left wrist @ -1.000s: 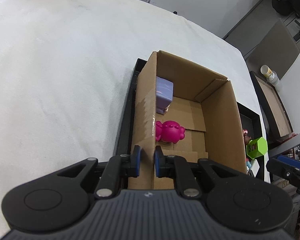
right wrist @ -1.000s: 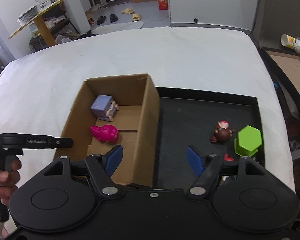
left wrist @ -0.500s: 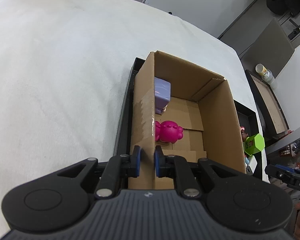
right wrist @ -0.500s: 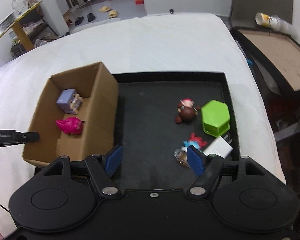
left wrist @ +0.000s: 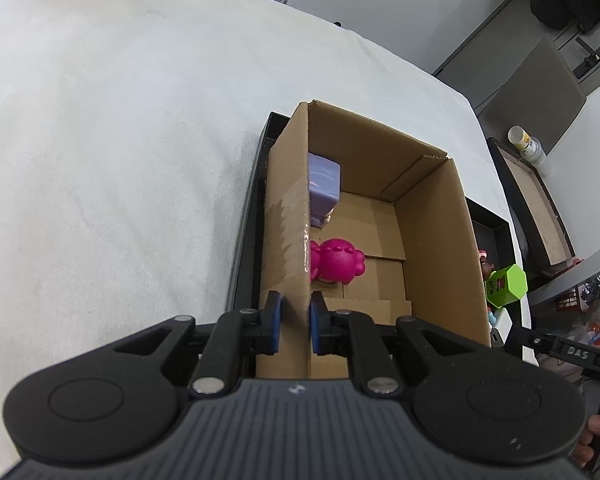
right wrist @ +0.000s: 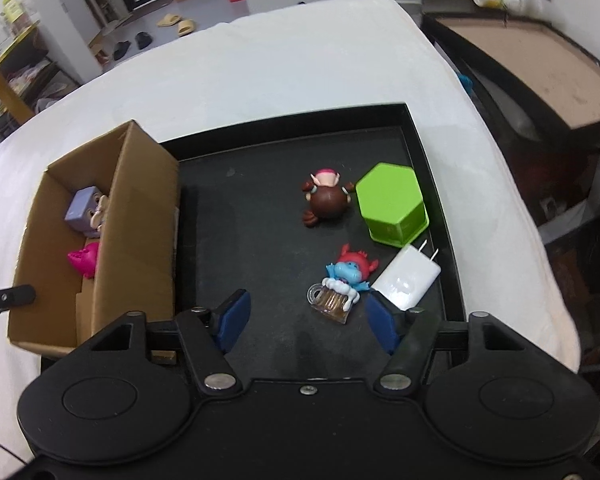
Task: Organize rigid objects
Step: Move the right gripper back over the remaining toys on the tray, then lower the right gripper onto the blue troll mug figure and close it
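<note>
The left claw (left wrist: 291, 318) is clamped on the near wall of the cardboard box (left wrist: 436, 240), pads pressed to either side of the cardboard, steadying it where it sits at the left end of the black tray (right wrist: 428, 168). The right claw (right wrist: 305, 316) hangs over the tray with its jaws closing; nothing is pinched between them yet, though the blue troll figure (right wrist: 350, 274) on its little clear mug lies just ahead of the pads.

By my reading, the step in hand is the next pickup: two toys are already boxed and the right hand is lining up on the troll. The move calls for coming down so the pads straddle the troll's body rather than the mug, without nudging the white charger (right wrist: 406, 278) that touches it on the right, then carrying it over the box wall.

Counting up: inside the box, one lilac block-headed figure (left wrist: 324, 186) and one magenta figure (left wrist: 338, 260). Loose on the tray, four things: one brown round-bodied doll (right wrist: 326, 200), one green hexagonal box (right wrist: 392, 202) just beside it, the one troll, and the one charger. One box, one tray, all on a white-covered bed (left wrist: 120, 140).
</note>
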The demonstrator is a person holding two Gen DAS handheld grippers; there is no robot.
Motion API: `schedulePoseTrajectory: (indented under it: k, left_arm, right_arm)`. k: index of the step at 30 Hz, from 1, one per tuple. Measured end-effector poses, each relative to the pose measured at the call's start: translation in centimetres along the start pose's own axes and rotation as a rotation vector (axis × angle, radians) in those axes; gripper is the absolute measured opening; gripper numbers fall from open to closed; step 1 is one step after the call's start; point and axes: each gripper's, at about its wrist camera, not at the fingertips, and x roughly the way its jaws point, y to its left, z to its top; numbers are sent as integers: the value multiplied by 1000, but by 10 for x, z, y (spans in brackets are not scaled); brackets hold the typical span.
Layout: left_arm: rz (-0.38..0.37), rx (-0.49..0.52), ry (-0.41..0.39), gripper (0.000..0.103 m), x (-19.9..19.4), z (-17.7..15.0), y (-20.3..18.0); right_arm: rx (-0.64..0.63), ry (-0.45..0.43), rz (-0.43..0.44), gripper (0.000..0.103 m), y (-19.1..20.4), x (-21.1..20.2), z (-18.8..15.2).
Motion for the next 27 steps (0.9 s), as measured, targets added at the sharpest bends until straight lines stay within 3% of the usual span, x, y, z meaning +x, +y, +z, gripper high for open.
schedulePoseTrajectory:
  k: [9, 20, 23, 27]
  left_arm:
    - [-1, -1, -2, 13, -1, -1, 1]
    - [0, -4, -1, 13, -1, 0, 1]
    - [2, -5, -1, 13, -1, 0, 1]
    - [2, -8, 0, 13, -1, 0, 1]
  right_arm:
    - [140, -12, -11, 40, -12, 23, -7]
    - [261, -3, -25, 39, -24, 46, -5]
    - [268, 22, -28, 29, -25, 53, -7]
    - [237, 36, -18, 27, -25, 53, -12]
